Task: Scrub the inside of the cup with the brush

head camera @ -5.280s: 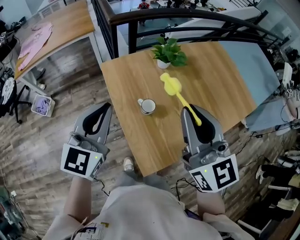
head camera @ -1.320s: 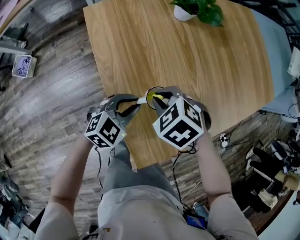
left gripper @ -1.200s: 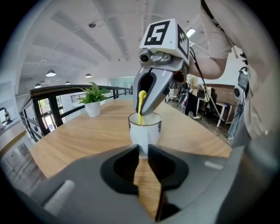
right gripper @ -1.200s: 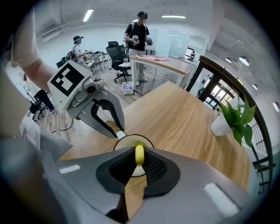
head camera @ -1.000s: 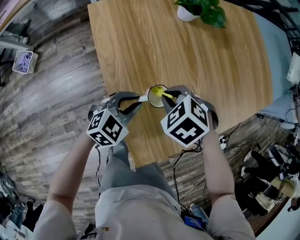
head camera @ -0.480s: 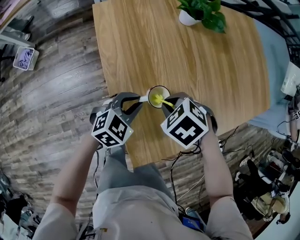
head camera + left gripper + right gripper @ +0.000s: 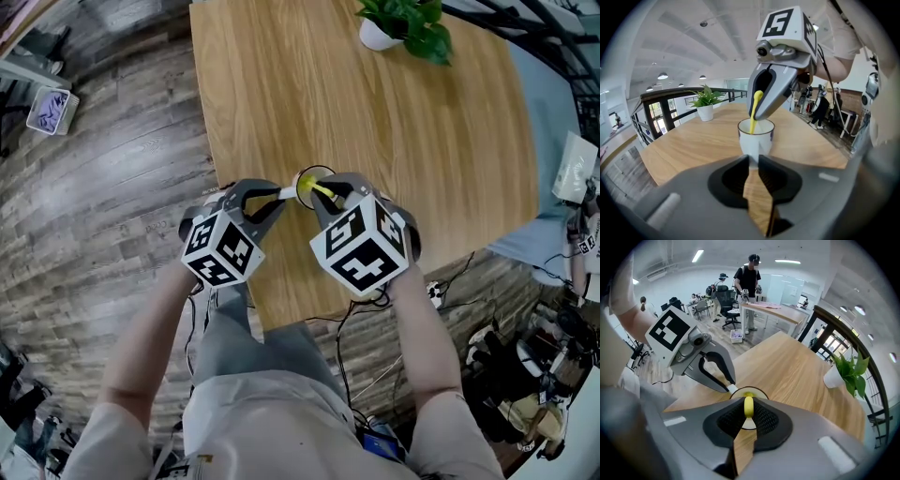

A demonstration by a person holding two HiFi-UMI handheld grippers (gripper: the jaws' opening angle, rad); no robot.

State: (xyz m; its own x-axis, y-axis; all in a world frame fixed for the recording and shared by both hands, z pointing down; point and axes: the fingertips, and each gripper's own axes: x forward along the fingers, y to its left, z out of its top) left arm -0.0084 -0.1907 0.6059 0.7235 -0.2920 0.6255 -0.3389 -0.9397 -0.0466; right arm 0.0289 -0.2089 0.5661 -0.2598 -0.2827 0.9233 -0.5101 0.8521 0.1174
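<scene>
While the left gripper (image 7: 753,159), jaws clamped on the handle, steadies the upright cup (image 7: 756,136) at the near edge of the desk (image 7: 375,112), the right gripper (image 7: 748,411), jaws pinching the brush (image 7: 754,108), points its long axis steeply down into the cup.

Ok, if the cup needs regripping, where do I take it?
By its handle, from the person's left, where the left gripper has its jaws shut on it. The cup stands upright with the handle sticking out that side, and the brush stands in its mouth, so a rim grip looks poor.
</scene>
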